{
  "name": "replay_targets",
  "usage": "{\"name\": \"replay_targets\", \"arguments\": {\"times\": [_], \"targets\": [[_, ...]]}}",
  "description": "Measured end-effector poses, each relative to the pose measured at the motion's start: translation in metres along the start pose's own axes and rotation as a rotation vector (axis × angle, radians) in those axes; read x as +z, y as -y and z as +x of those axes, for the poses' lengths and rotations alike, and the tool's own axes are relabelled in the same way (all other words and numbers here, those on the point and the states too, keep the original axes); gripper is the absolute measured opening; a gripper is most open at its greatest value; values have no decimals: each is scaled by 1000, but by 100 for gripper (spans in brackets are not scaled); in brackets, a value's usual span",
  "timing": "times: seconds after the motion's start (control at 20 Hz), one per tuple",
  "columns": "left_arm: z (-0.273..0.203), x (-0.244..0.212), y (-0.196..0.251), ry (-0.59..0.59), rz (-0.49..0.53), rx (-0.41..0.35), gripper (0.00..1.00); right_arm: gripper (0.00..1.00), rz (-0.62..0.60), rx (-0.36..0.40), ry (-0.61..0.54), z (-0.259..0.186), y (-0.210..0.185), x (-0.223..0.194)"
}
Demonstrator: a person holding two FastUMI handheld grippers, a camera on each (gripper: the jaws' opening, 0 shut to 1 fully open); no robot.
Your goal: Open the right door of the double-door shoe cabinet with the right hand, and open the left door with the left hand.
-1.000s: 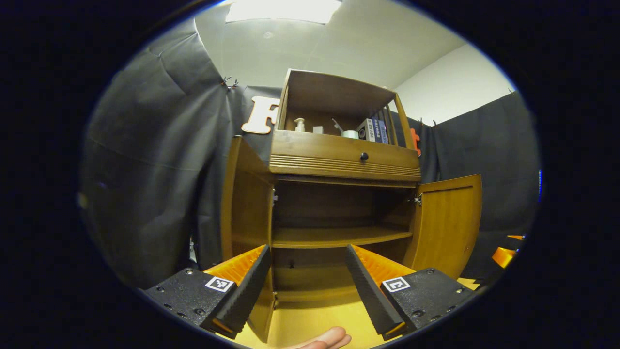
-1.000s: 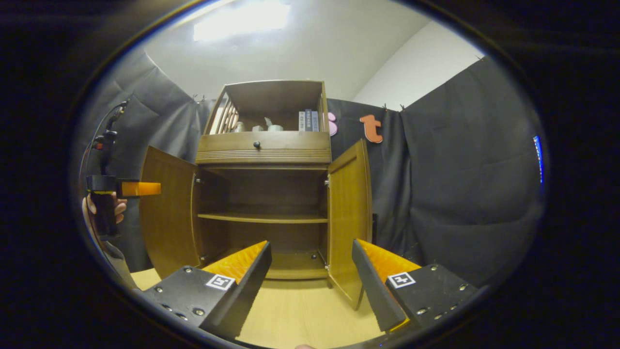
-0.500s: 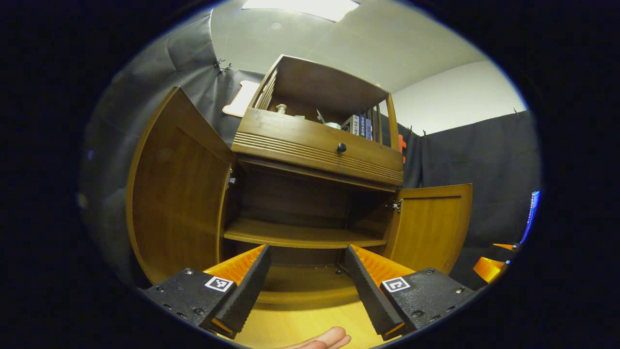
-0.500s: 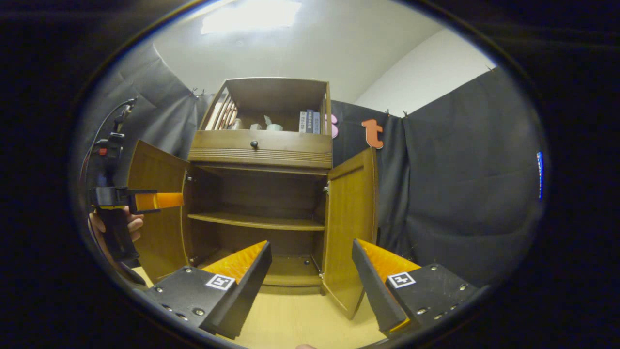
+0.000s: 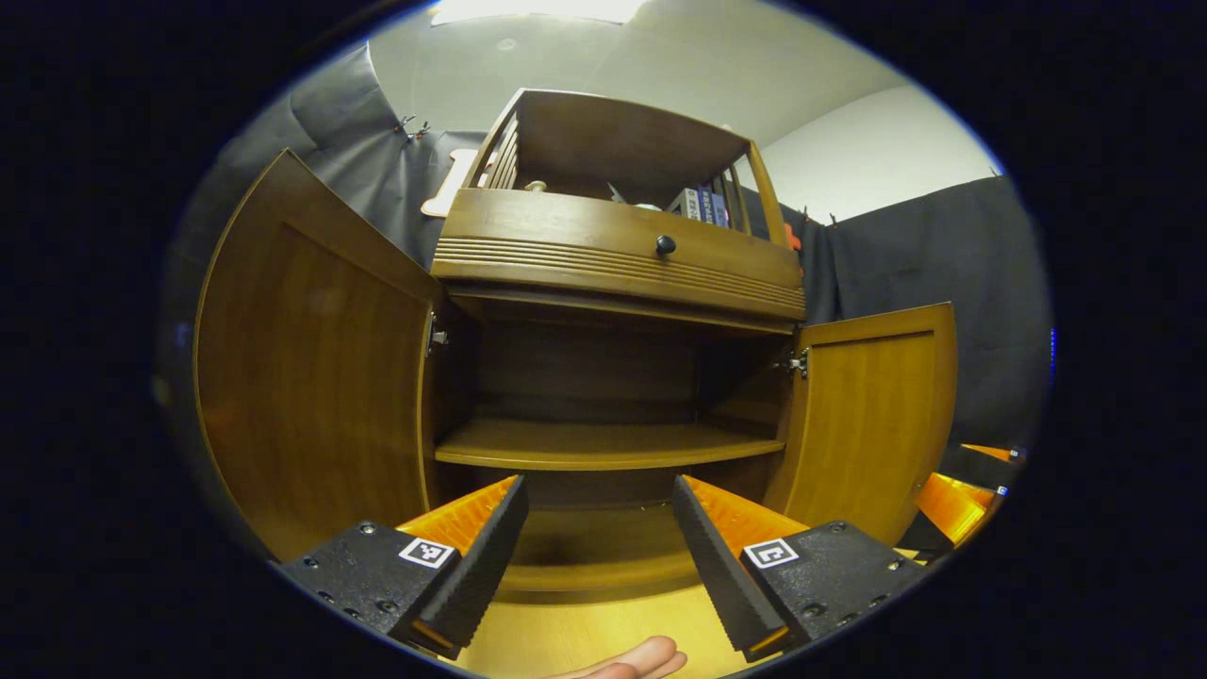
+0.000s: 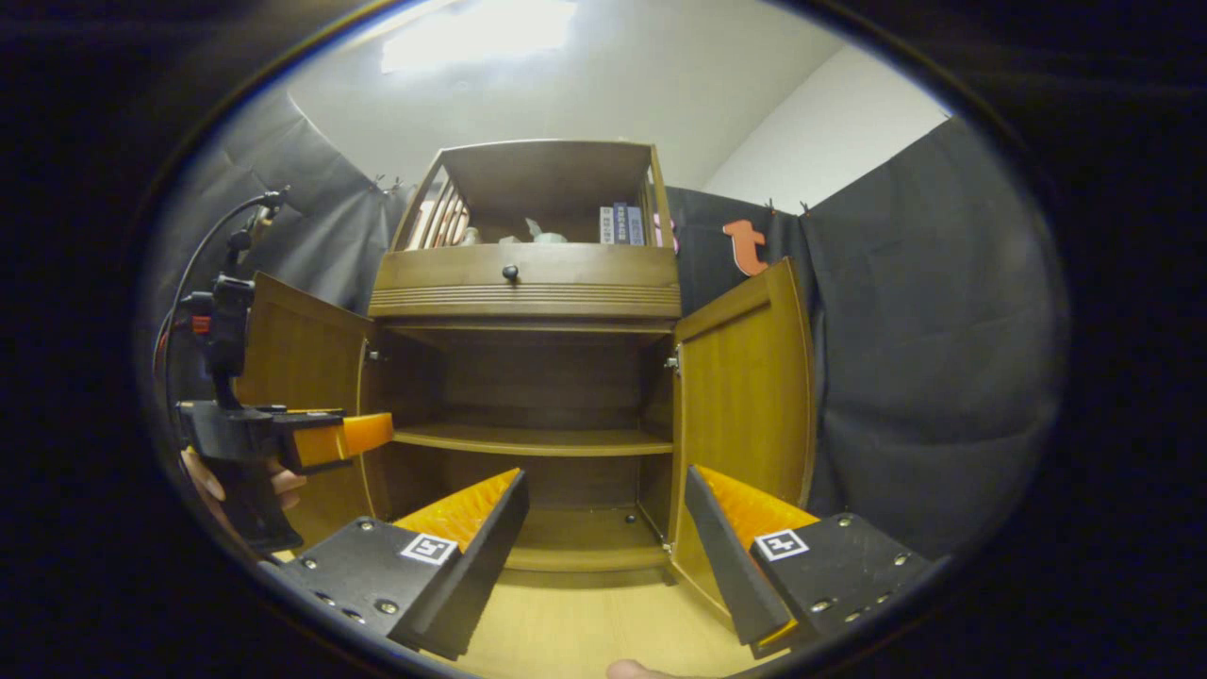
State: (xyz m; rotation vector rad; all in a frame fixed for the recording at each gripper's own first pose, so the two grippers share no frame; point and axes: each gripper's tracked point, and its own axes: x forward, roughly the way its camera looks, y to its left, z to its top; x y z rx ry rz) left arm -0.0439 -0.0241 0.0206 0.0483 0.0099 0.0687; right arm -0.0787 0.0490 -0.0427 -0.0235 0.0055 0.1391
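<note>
I find both doors swung wide: left door (image 5: 311,377), right door (image 5: 872,415). The cabinet (image 6: 528,292) mouth is unobstructed between them. A shelf (image 5: 603,443) splits the interior into upper and lower bays, both bare. My left gripper (image 5: 594,556) and right gripper (image 6: 603,547) stand apart, jaws spread, facing the opening.

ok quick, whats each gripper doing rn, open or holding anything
Left gripper: open, holding nothing.
Right gripper: open, holding nothing.
</note>
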Motion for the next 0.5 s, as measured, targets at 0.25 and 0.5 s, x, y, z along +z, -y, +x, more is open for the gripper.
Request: {"name": "replay_targets", "arguments": {"times": [0.25, 0.5], "targets": [[5, -7, 0, -16, 3, 4, 96, 97, -6, 29, -7, 14, -21, 2], [3, -8, 14, -13, 17, -16, 92, 97, -29, 63, -22, 30, -41, -6]]}}
